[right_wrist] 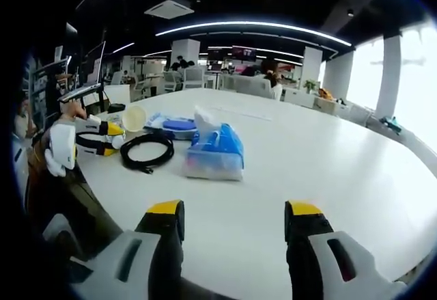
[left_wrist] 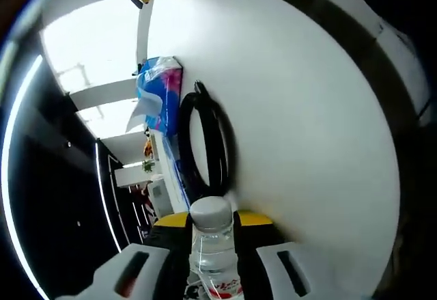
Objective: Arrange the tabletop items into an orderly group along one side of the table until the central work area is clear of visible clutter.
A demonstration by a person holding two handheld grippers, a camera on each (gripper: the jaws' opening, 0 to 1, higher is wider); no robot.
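Left gripper view, left gripper (left_wrist: 213, 235) clamping bottle (left_wrist: 214, 245), cable coil (left_wrist: 202, 143) ahead

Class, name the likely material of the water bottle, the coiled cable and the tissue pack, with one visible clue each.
Water bottle: clear plastic, see-through with a white cap. Coiled cable: black, probably rubber-sheathed, matte and flexible. Tissue pack: thin blue plastic film, glossy and crinkled.

Office chairs (right_wrist: 194, 76) stand beyond the table under curved ceiling light strips (right_wrist: 252, 26).
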